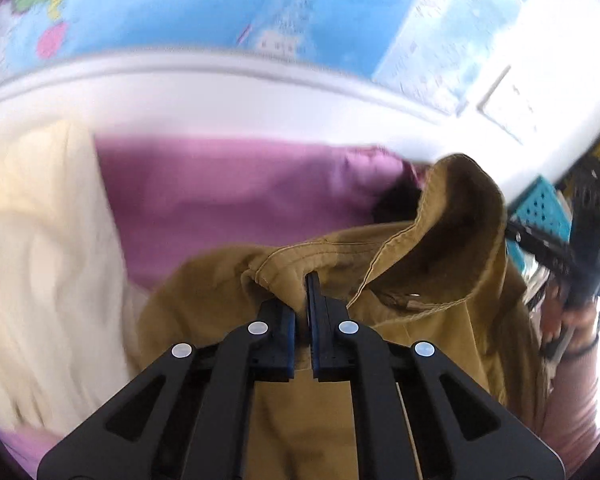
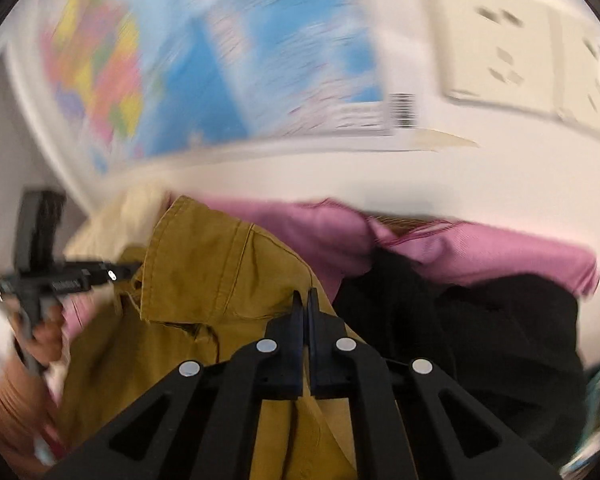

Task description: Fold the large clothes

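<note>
A mustard-brown garment (image 1: pixel 228 292) is seen lifted off a bed w/ a purple sheet (image 1: pixel 220 200), its seamed edge clamped by both grippers. The left gripper (image 1: pixel 302 304) is clenched on a stitched hem fold; the right gripper (image 2: pixel 305 308) is clenched on fabric beside the raised collar (image 2: pixel 188 248). A cream blanket (image 1: pixel 32 248) is seen at the sheet's left side, a black garment (image 2: pixel 480 328) at its right. A world map (image 1: pixel 180 4) is seen on the white wall behind. Both views are motion-blurred.
</note>
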